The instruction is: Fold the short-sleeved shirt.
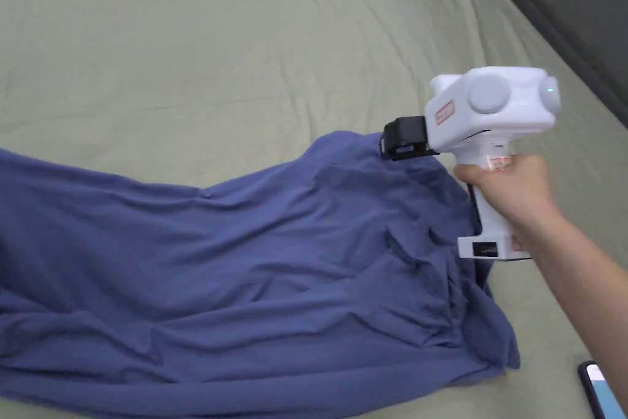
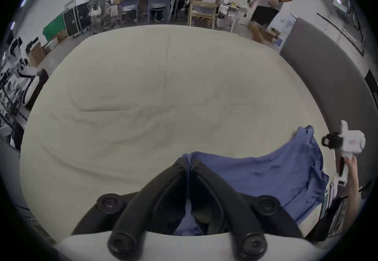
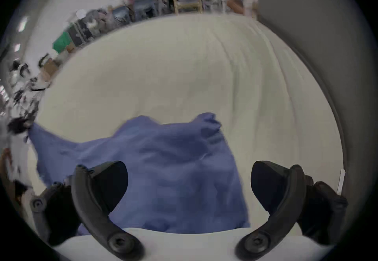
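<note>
Jaws of the left gripper (image 2: 189, 165) pinch the crumpled blue jersey shirt (image 1: 257, 279) to stretch it, while the right gripper (image 3: 189, 175) hovers wide open, empty, above its right end.

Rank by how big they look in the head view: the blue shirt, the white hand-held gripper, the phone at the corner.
1. Blue shirt, by far largest.
2. Right hand-held gripper; nearer the camera, so enlarged.
3. Phone, smallest, though cut off by the frame edge.

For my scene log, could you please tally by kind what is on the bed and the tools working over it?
Blue short-sleeved shirt: 1
Handheld grippers: 2, left gripper and right gripper
Phone: 1
Total: 4
</note>
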`<state>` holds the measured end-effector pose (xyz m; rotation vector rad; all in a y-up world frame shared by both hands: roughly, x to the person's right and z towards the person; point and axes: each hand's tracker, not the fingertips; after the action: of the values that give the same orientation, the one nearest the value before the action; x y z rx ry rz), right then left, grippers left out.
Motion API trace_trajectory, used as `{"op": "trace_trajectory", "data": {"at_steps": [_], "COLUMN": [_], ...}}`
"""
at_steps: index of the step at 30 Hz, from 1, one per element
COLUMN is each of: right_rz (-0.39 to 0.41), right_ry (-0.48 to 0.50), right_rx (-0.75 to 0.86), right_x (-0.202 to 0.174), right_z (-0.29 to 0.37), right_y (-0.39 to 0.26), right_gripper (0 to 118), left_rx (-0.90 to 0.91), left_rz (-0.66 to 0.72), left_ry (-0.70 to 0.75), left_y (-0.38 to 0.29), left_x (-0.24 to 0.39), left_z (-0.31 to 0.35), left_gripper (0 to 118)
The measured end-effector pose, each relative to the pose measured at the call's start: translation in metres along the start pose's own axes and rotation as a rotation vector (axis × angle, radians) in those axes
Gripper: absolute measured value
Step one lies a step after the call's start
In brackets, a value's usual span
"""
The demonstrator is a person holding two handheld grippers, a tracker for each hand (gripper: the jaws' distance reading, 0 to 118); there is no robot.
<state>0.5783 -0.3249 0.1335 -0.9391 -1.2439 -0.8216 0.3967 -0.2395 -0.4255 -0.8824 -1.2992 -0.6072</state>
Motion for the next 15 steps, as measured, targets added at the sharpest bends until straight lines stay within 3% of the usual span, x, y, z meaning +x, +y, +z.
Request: {"op": "trace_trajectory", "data": {"at_steps": [2, 3, 4, 5, 6, 7, 8, 10, 12, 15], "right_rz": [-0.002, 0.013, 0.023, 0.062, 0.101, 0.132, 0.137, 0.088, 0.125, 0.146], "right_ry": [0.009, 0.045, 0.022, 0.010, 0.017, 0.021, 0.022, 0.092, 0.077, 0.136], "right_rx": [-0.035, -0.061, -0.049, 0.010, 0.035, 0.064, 0.089, 0.102, 0.167, 0.246], "right_x": [-0.001, -0.004, -0.010, -0.011, -0.012, -0.012, -0.010, -0.007, -0.009, -0.009], "right_z": [-0.022, -0.027, -0.024, -0.011, -0.003, 0.005, 0.013, 0.029, 0.051, 0.094], "right_y": [0.005, 0.002, 0.000, -0.002, -0.003, -0.009, -0.012, -0.016, -0.024, -0.046], "right_gripper": [114, 98, 83, 79, 56, 14, 4, 4, 4, 4], "left_rx": [-0.023, -0.030, -0.041, -0.048, -0.045, -0.039, -0.037, -0.018, -0.010, 0.023], "left_rz": [0.000, 0.006, 0.012, 0.017, 0.020, 0.024, 0.029, 0.047, 0.039, 0.028], "left_ry": [0.003, 0.003, -0.007, -0.015, -0.021, -0.024, -0.030, -0.057, -0.078, -0.066], "left_y": [-0.005, -0.008, -0.009, -0.010, -0.011, -0.011, -0.011, -0.015, -0.019, -0.035], "left_x": [-0.001, -0.001, -0.005, -0.006, -0.006, -0.006, -0.005, -0.006, -0.008, -0.013], "left_z": [-0.007, -0.011, -0.015, -0.017, -0.018, -0.017, -0.015, -0.007, 0.006, 0.034], "left_gripper": [0, 0, 0, 0, 0, 0, 0, 0, 0, 0]}}
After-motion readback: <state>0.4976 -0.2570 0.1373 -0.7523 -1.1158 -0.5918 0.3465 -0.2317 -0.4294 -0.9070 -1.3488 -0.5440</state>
